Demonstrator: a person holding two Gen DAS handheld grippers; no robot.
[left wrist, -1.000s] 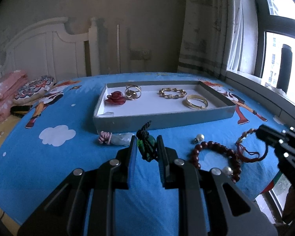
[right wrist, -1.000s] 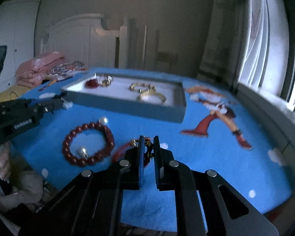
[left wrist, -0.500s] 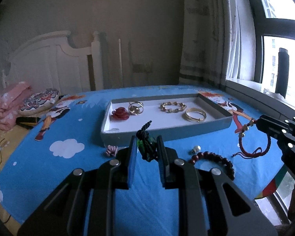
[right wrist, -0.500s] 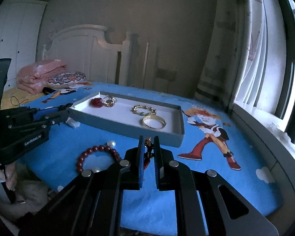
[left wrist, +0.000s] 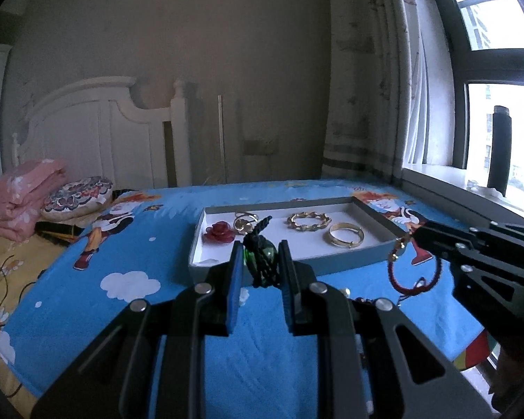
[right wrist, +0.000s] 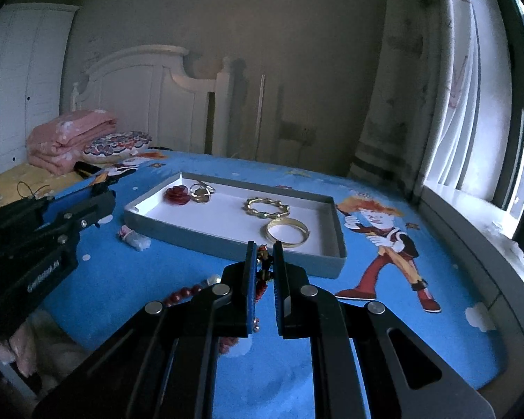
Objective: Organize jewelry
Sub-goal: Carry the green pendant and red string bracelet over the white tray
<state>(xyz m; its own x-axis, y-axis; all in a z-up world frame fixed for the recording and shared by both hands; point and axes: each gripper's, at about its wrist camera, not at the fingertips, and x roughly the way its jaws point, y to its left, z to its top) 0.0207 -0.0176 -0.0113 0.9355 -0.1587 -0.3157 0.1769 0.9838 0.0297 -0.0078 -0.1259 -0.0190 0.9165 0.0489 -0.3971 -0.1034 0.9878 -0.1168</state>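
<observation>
- Both tongs are loaded: my left gripper (left wrist: 261, 268) is pinching a dark green pendant (left wrist: 262, 256) with a black cord, its pads pressed against the stone's sides so the braided end sticks up free
- My right gripper (right wrist: 262, 262) is pressed nearly together on a red cord bracelet (left wrist: 414, 272); the left wrist view shows the loop dangling below the fingertips, clear of the bedspread, so I judge it is held by one short stretch of cord
- Each piece hangs in the air just short of the tray's near wall, which suits a drop from above rather than a slide over the rim
- Beyond them the grey tray (right wrist: 227, 235) with its white floor lies on the blue cartoon bedspread (left wrist: 129, 244) and already holds a red rose piece (left wrist: 220, 232), a gold ring (left wrist: 245, 221), a gold chain bracelet (left wrist: 308, 220) and a gold bangle (left wrist: 344, 239), spaced apart, so open floor remains near the front
- Outside the tray, a red bead bracelet (right wrist: 187, 293) and a small pink and white item (right wrist: 133, 238) lie on the bedspread, not yet sorted
- Farther out sit a folded pink blanket (right wrist: 70, 139) and a white headboard (right wrist: 150, 87)
</observation>
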